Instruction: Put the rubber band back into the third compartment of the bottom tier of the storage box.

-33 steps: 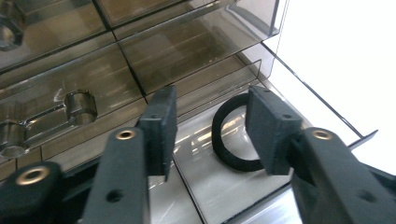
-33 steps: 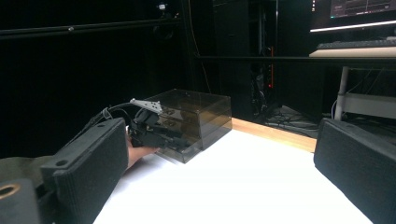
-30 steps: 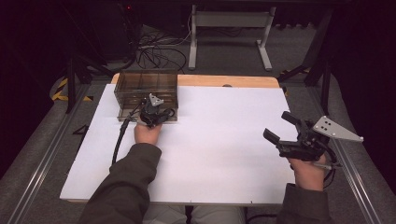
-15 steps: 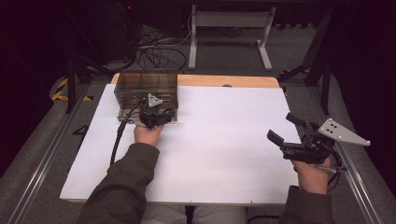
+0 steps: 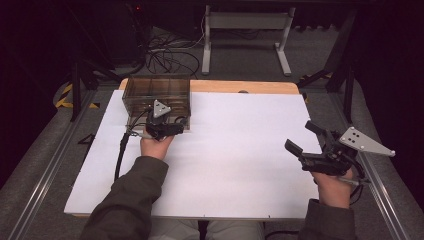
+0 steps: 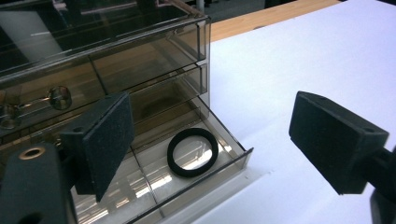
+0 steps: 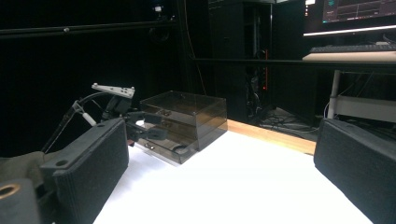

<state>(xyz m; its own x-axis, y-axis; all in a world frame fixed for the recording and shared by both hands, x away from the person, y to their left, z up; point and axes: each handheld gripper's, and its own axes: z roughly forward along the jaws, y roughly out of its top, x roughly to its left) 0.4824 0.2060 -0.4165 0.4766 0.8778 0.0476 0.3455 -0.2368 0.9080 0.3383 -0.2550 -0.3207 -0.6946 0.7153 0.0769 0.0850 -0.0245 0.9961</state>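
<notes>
A smoked clear drawer box (image 5: 157, 95) stands at the table's far left corner. Its bottom drawer (image 6: 205, 182) is pulled out, and a black ring (image 6: 192, 151) lies flat in the drawer's right compartment. My left gripper (image 5: 167, 131) is at the drawer's front, open, with its jaws (image 6: 219, 140) spread wide above the ring and nothing between them. My right gripper (image 5: 300, 135) hovers open near the table's right edge, far from the box. Its view looks between its empty pads (image 7: 88, 172) across the sheet to the box (image 7: 187, 123) and the left gripper (image 7: 135, 123).
A white sheet (image 5: 240, 150) covers the table, and a strip of wood (image 5: 240, 86) shows along the far edge. Cables (image 5: 170, 55) and a white desk frame (image 5: 245, 30) are on the floor beyond. A monitor (image 7: 359, 14) and a keyboard (image 7: 350, 49) sit past the table.
My right gripper has drifted slightly to the right, still open. The left gripper has stayed at the drawer front with hardly any movement.
</notes>
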